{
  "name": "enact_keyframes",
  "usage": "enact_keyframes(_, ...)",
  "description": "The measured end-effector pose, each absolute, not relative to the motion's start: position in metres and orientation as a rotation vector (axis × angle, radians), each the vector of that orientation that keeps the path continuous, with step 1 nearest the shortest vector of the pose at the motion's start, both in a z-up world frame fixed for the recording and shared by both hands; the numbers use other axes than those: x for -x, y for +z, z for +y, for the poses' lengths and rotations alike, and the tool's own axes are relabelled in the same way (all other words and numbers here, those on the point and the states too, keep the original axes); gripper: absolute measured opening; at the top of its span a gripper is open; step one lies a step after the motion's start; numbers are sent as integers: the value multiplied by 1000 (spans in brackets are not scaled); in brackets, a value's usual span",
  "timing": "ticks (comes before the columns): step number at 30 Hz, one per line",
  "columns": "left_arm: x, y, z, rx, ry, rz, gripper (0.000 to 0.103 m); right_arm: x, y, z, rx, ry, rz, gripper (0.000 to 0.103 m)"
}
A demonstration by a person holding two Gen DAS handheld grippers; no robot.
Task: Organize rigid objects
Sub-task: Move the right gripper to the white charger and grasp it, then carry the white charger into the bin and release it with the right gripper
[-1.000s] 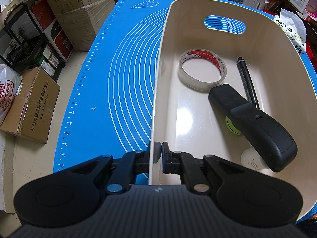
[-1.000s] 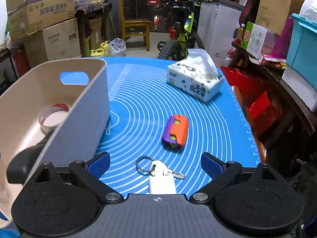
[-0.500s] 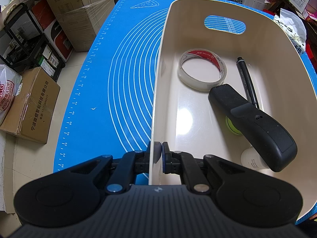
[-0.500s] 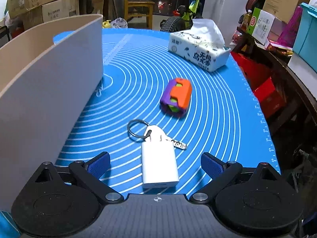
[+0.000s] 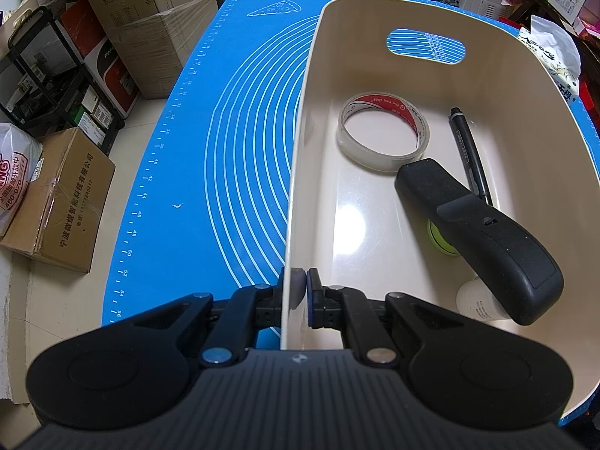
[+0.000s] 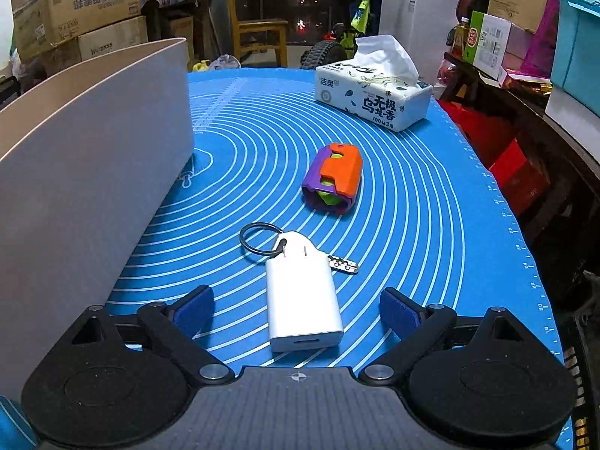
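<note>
Right wrist view: a white charger block [image 6: 303,296], smooth and rectangular with a slot in its near end and two prongs at its far end, is seen lying flat on the blue mat [image 6: 431,225], between the wide-apart fingers of the right gripper [image 6: 296,309] and not touched by them. A key ring with a key [image 6: 262,242] lies against its far end, and an orange and purple toy [image 6: 333,178] is placed further away. The cream bin [image 5: 375,225], with a tape roll [image 5: 382,133], a pen [image 5: 467,153] and a black remote [image 5: 480,232] inside, is held at its near wall by the clamped left gripper [image 5: 298,292].
</note>
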State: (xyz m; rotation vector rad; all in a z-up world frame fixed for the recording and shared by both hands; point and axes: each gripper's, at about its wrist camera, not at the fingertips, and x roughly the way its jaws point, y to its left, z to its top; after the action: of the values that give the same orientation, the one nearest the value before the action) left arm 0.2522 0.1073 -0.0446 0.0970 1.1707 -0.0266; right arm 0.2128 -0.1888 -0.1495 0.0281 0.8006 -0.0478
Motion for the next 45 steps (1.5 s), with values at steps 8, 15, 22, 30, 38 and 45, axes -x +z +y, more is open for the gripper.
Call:
enact_keyframes(8,-252,-45,108,-91,-30,1171,9,-209,-146,-186,-22,-34,779,67)
enact_keyframes(15,-252,-46,108,-89,-32,1171,9,-203,-142,-177,48,-55,763,43)
enact_keyframes(22,-253,-47,109,-82,-32,1172,9,-199,-128,-189,-55,-67,753,43)
enact_keyframes(30,-253,-49,106,-90,-25,1171,9,-196,-76,-187,-54,-40,637,43)
enact_keyframes(38,-253,-49,105,-94,-23,1170,9,-208,-18,-153,-14,64,534,43)
enact_keyframes(45,-252,-48,106,-96,-24,1170,9,-224,-13,-91,54,200,555,43)
